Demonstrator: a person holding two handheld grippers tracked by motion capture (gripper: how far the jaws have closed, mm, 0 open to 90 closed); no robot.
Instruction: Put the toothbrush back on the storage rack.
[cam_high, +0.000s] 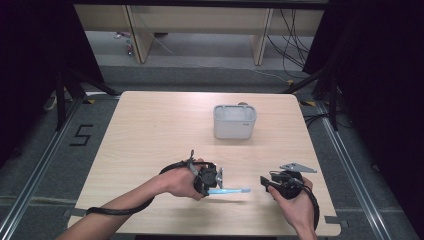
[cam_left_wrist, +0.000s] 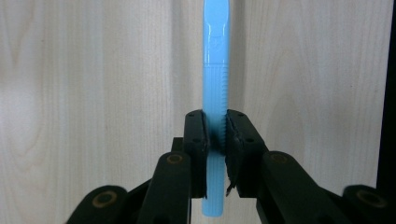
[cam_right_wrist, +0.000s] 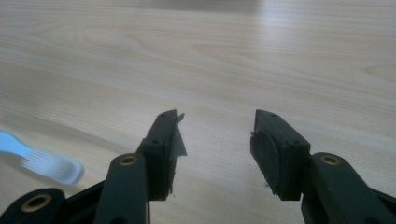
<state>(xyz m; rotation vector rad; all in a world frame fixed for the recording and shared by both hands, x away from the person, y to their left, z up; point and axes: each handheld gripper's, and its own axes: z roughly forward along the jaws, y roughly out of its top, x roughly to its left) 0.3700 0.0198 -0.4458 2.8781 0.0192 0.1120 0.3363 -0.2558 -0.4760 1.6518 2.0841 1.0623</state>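
A light blue toothbrush (cam_high: 229, 191) is held level a little above the wooden table (cam_high: 160, 130), its head pointing right. My left gripper (cam_high: 210, 180) is shut on its handle; in the left gripper view the black pads (cam_left_wrist: 195, 135) press both sides of the ribbed blue handle (cam_left_wrist: 215, 84). My right gripper (cam_high: 266, 183) stands just right of the brush head, held low near the table's front. Its jaws are apart with bare wood between them (cam_right_wrist: 215, 140). The white bristled head (cam_right_wrist: 51, 164) shows blurred at the left of that view.
A grey open-topped box (cam_high: 234, 121) stands on the table's far right part, well beyond both hands. The table edges fall off to a dark floor with rails on both sides.
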